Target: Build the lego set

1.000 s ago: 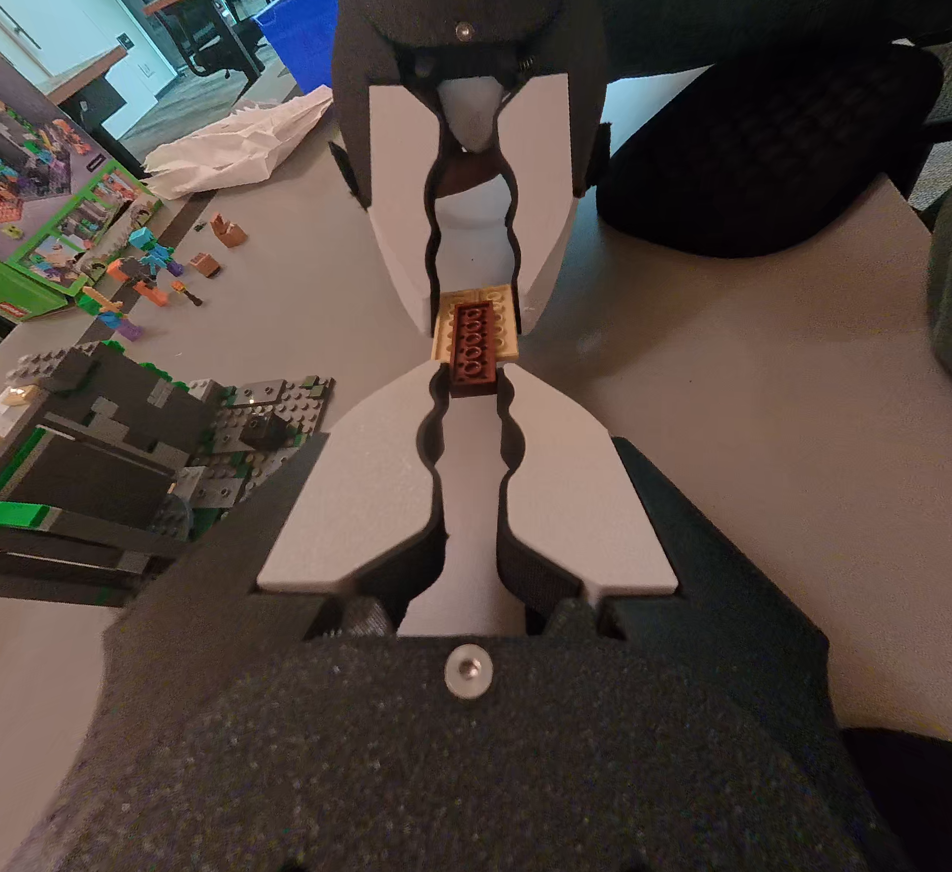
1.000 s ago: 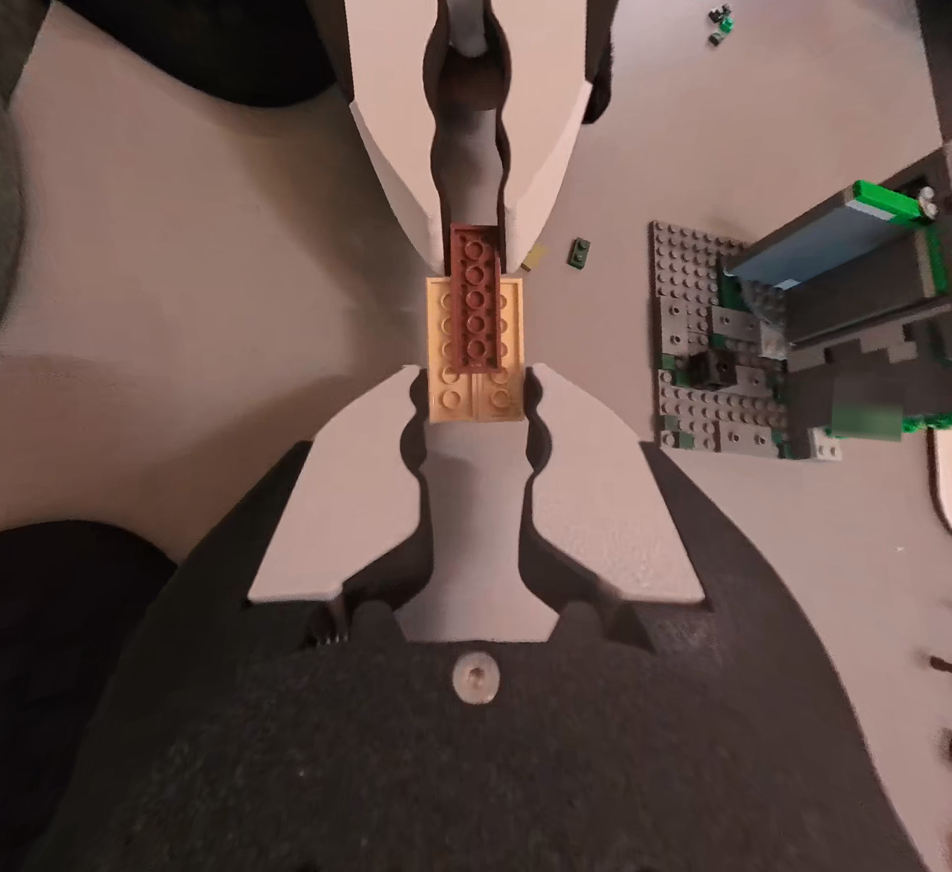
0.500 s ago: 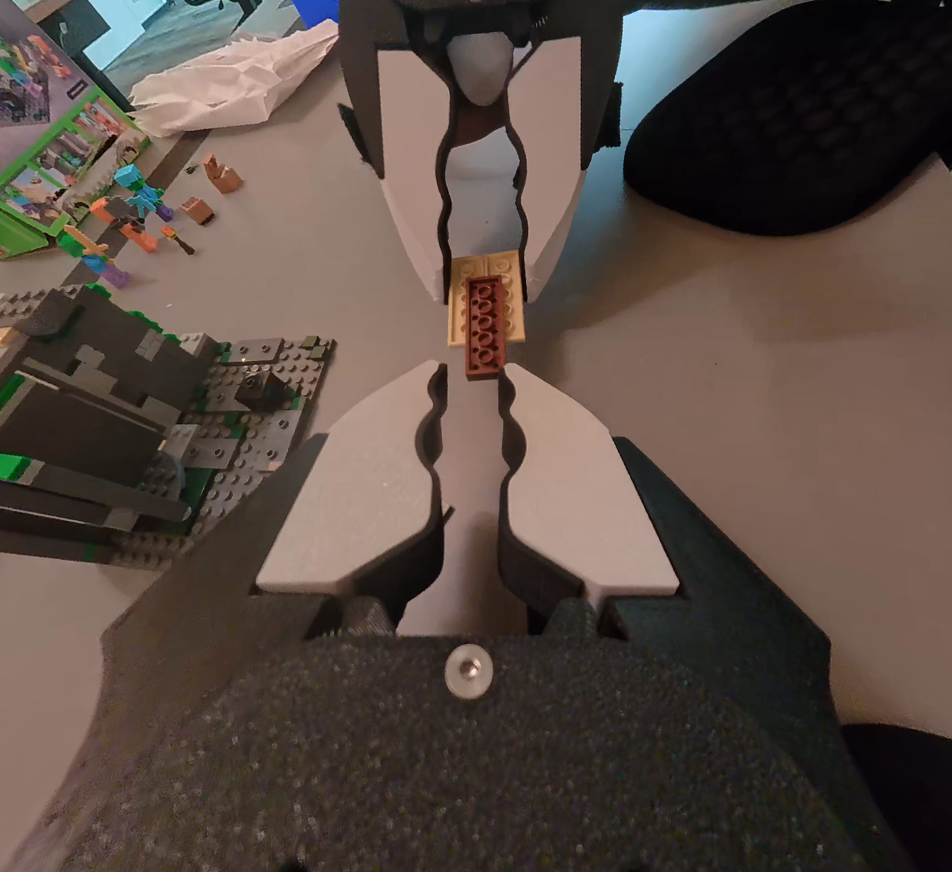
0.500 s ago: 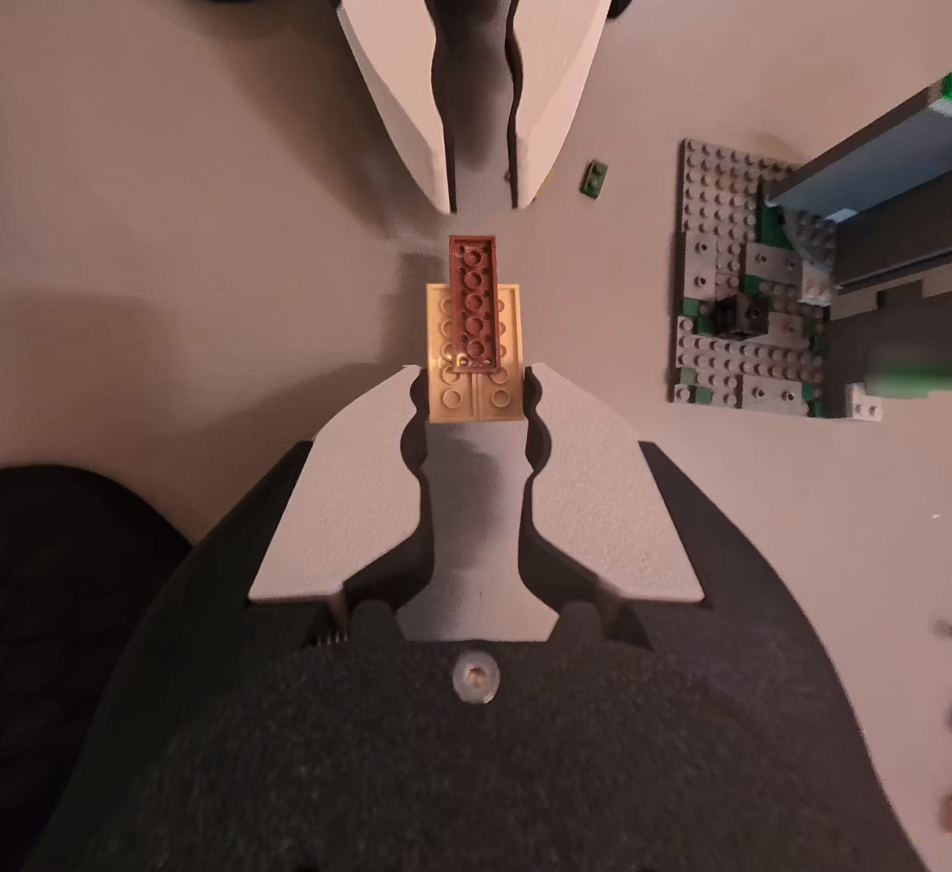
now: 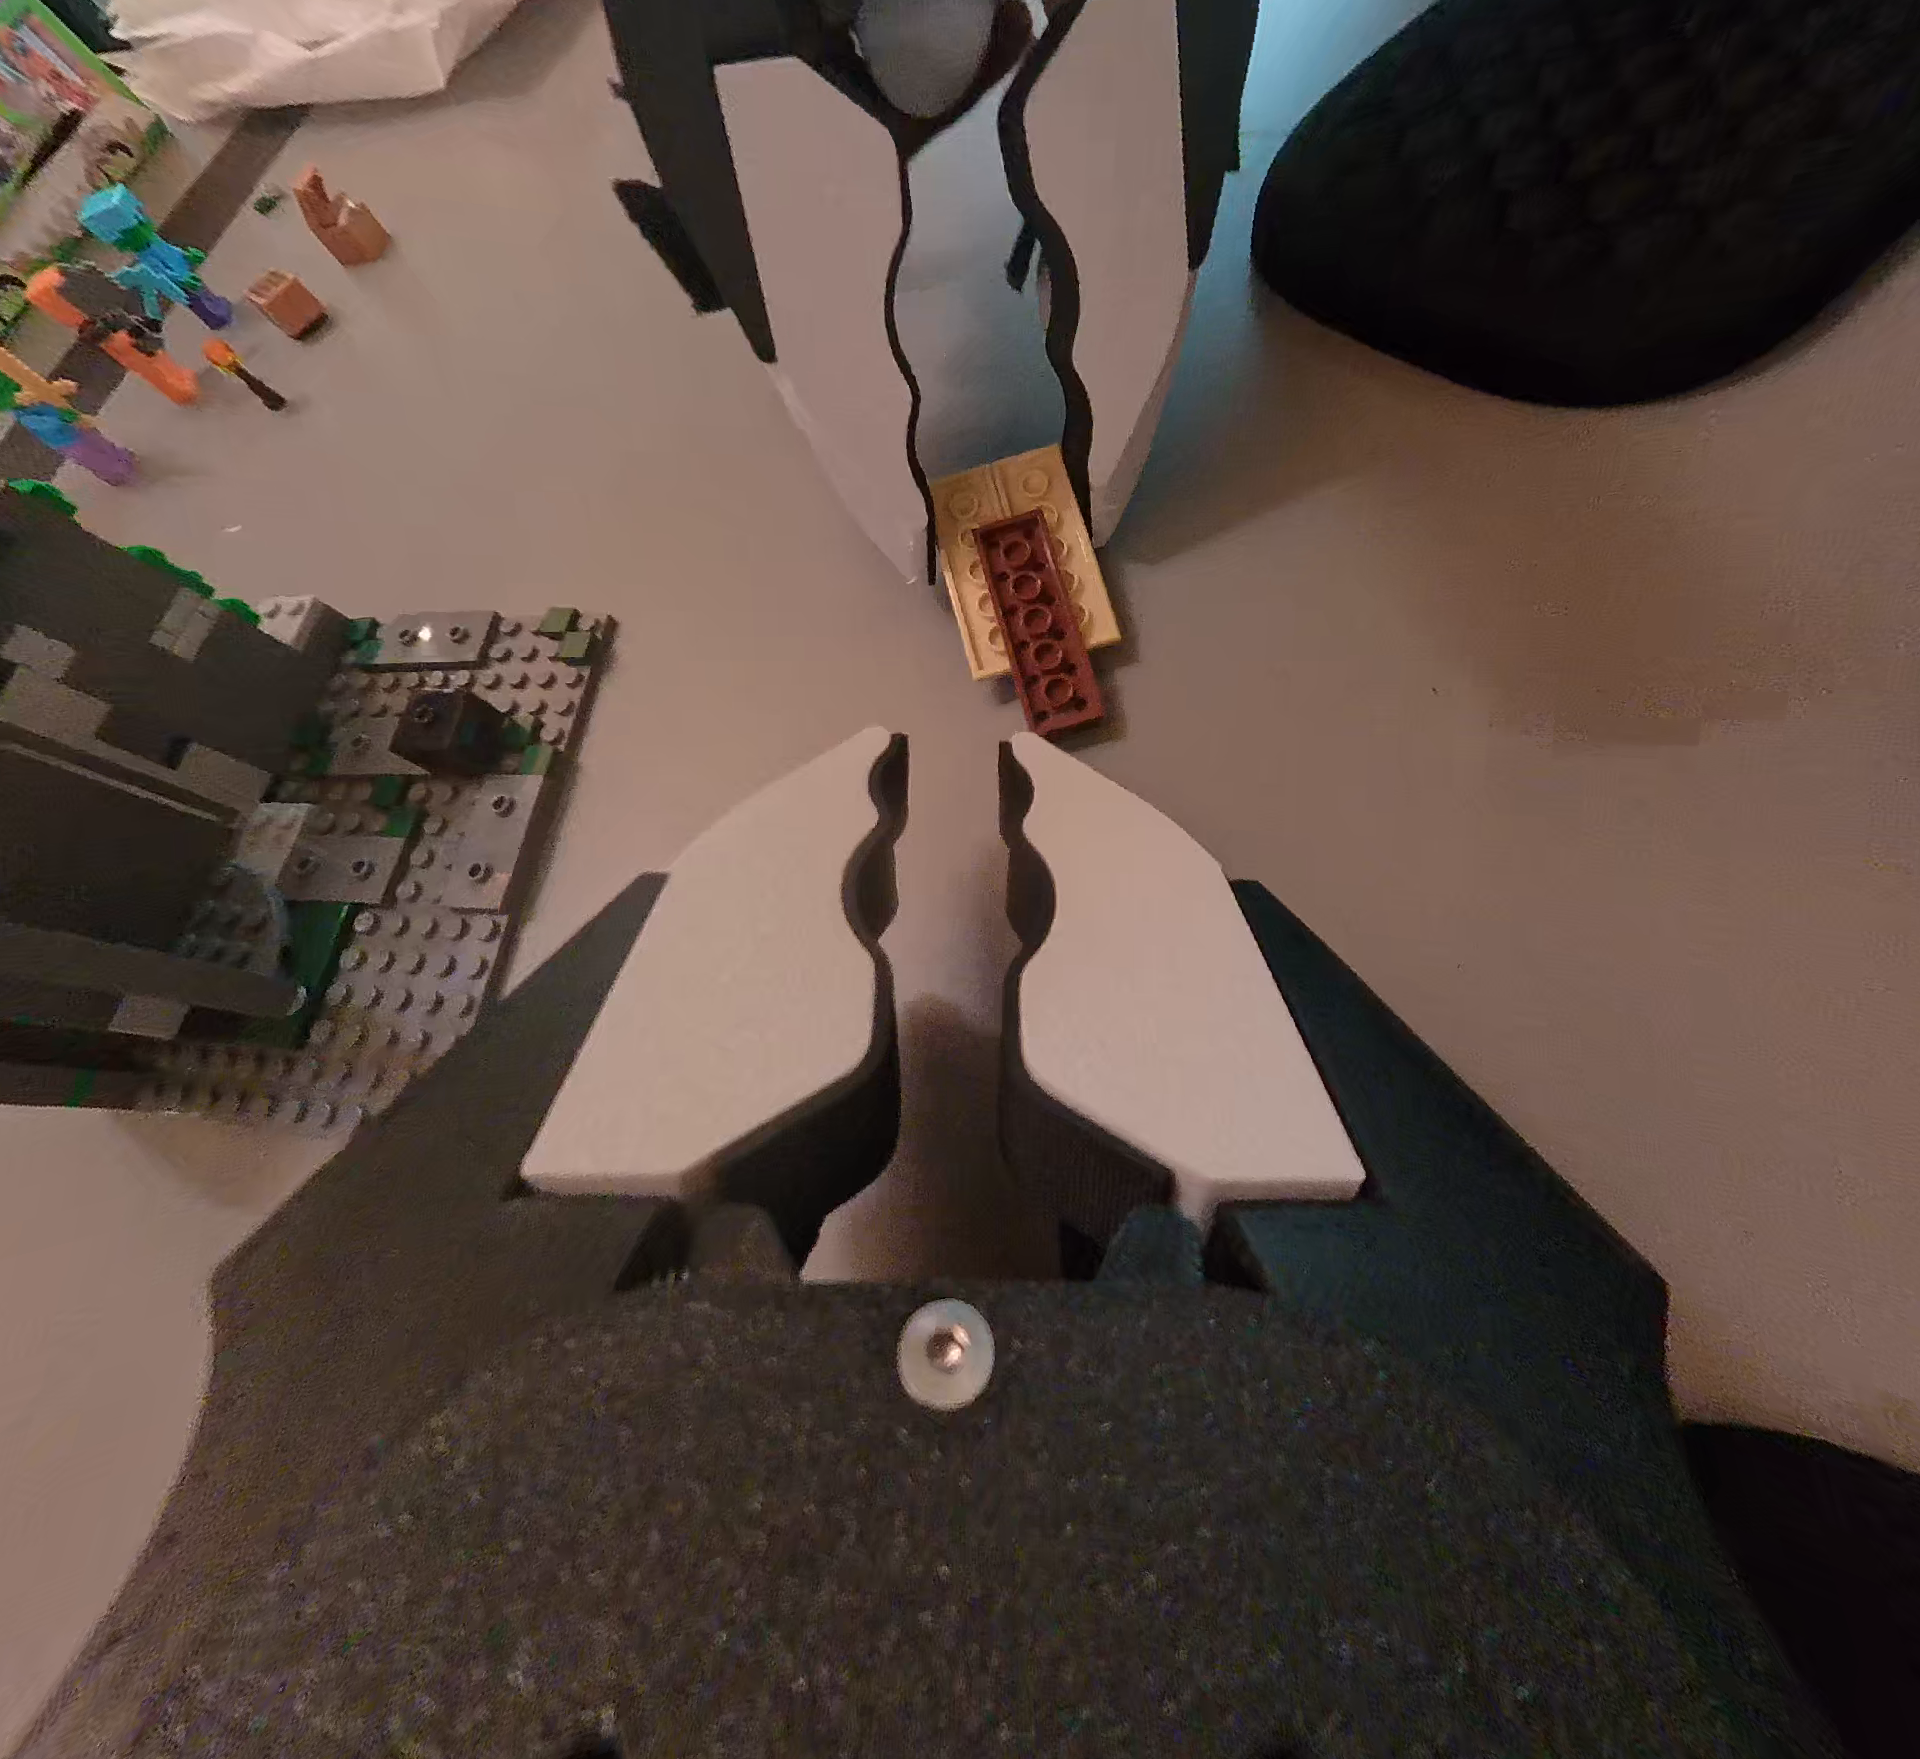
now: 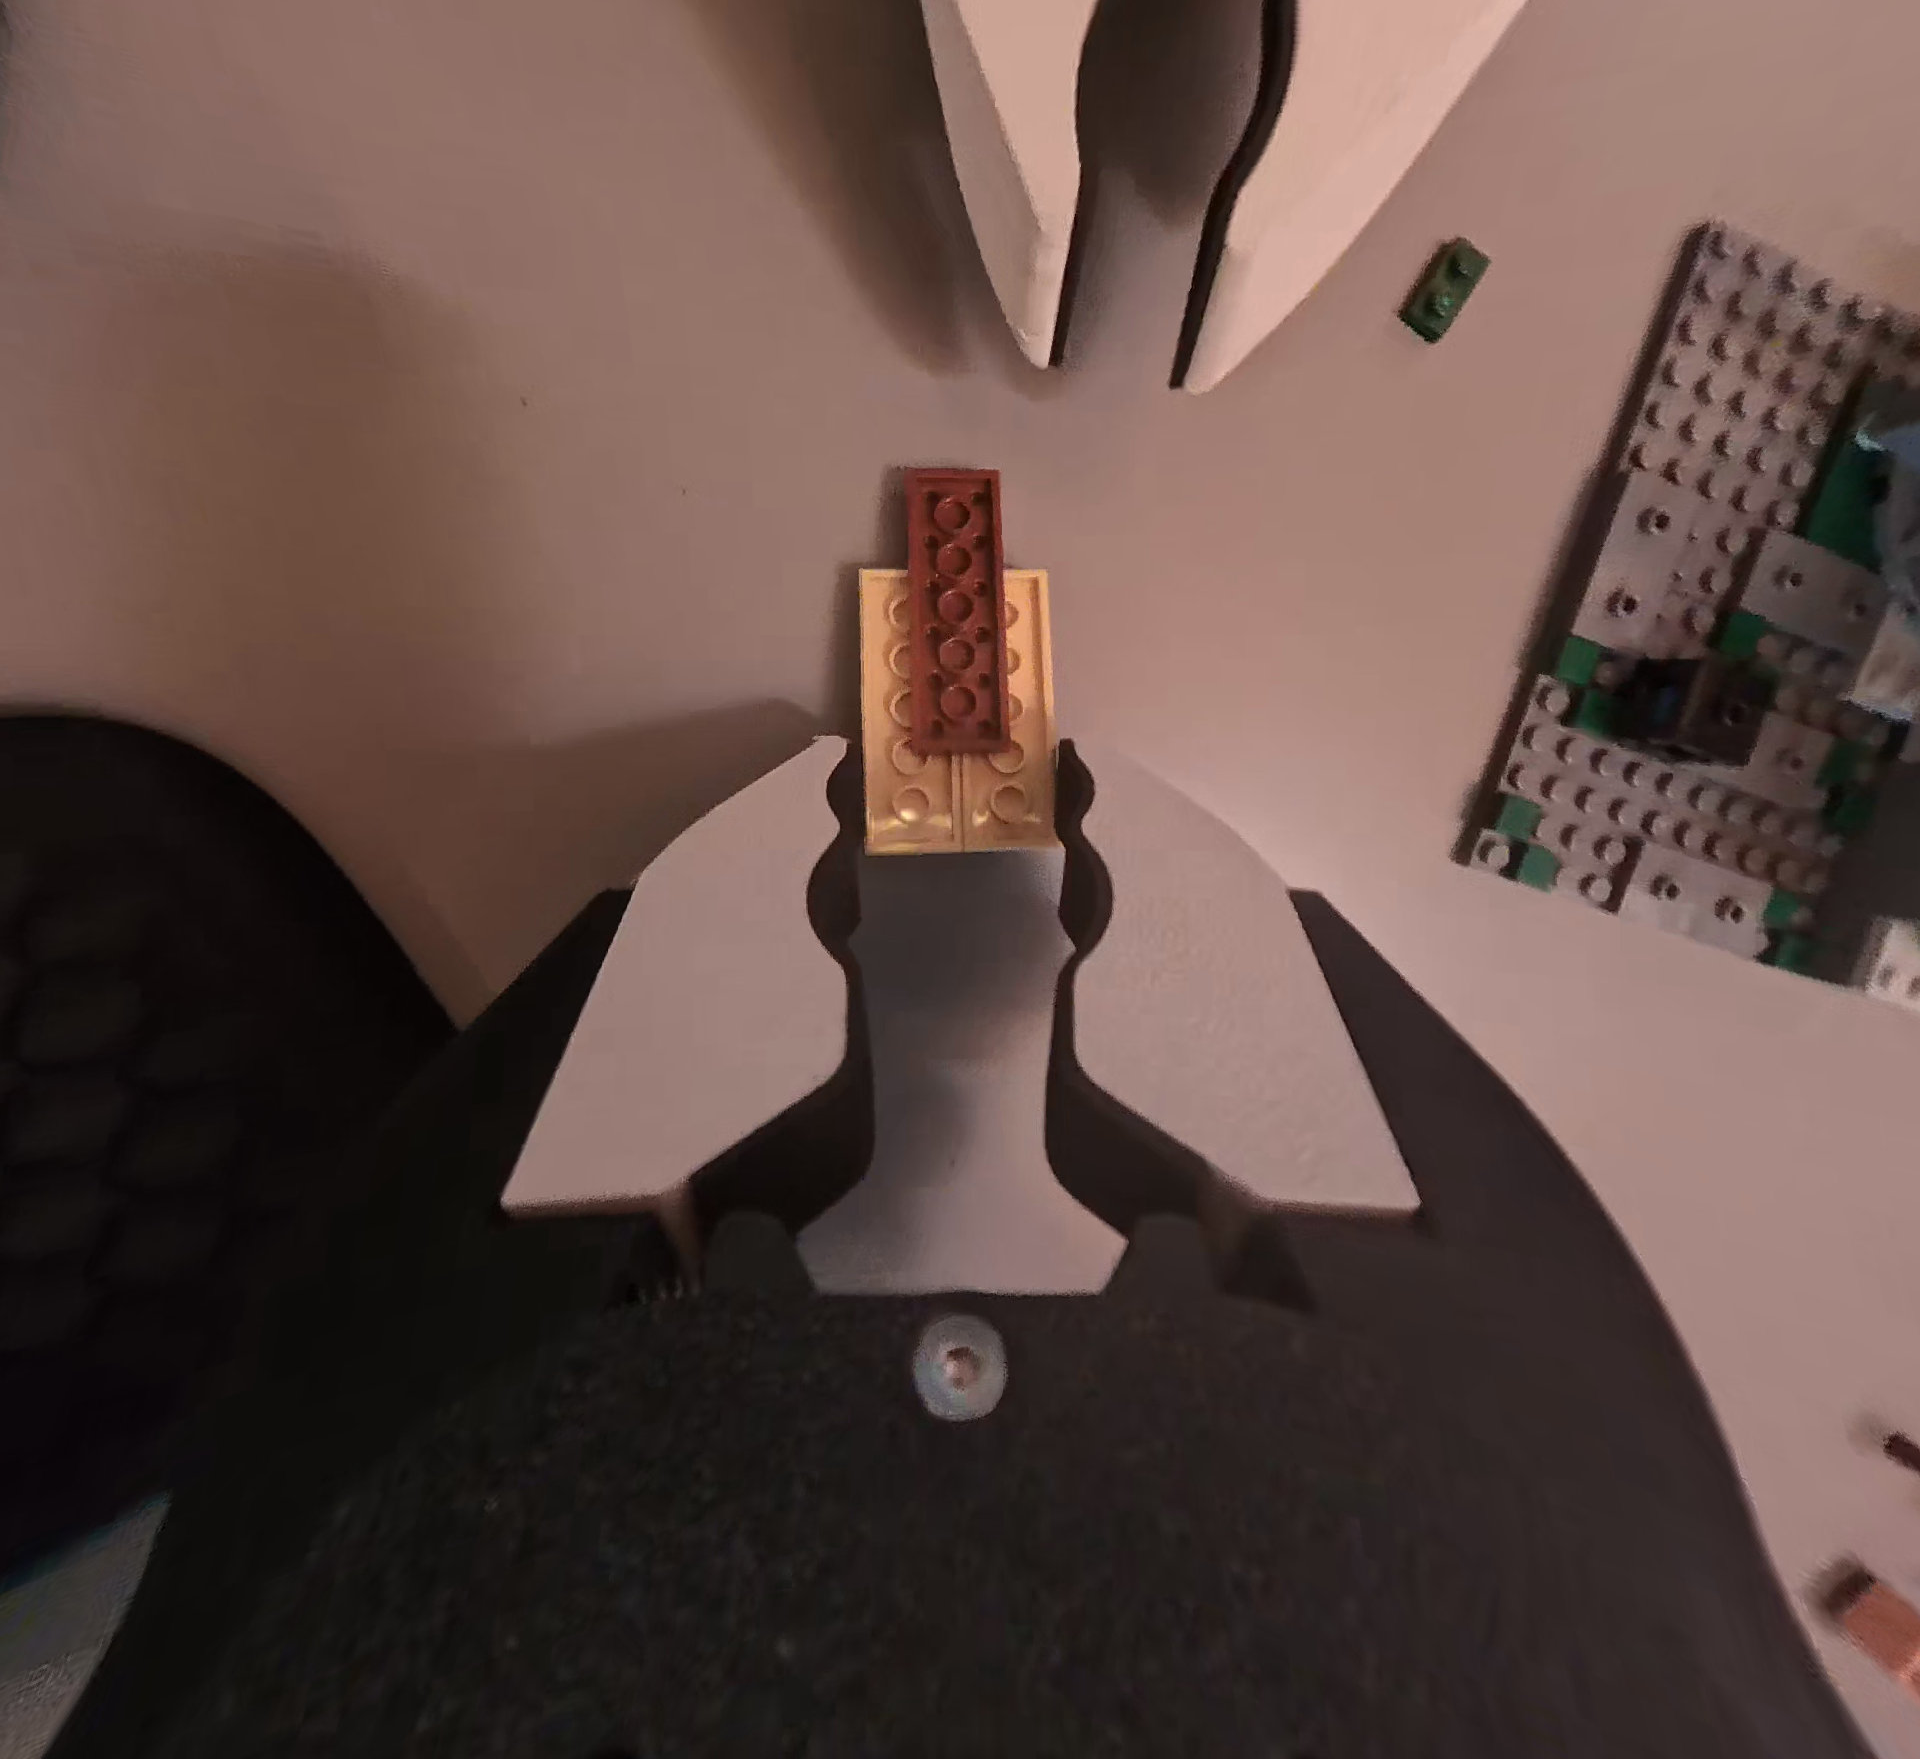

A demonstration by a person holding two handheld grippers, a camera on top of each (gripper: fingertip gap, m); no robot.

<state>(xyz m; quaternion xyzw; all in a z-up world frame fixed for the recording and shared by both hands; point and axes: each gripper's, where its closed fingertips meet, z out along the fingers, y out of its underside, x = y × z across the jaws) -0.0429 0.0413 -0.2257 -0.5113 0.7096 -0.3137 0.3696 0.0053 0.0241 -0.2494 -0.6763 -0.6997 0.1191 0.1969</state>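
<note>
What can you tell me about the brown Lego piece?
The brown plate is a thin, narrow, glossy plastic strip, lying underside up so its round tubes show. It sits pressed onto two tan plates side by side, with one end overhanging them toward the left gripper. The stack rests flat on the grey table. Neither gripper touches the brown plate.

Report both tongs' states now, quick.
Left tongs: open, holding nothing, apart from the brown plate.
Right tongs: shut on the tan plates under it.
</note>
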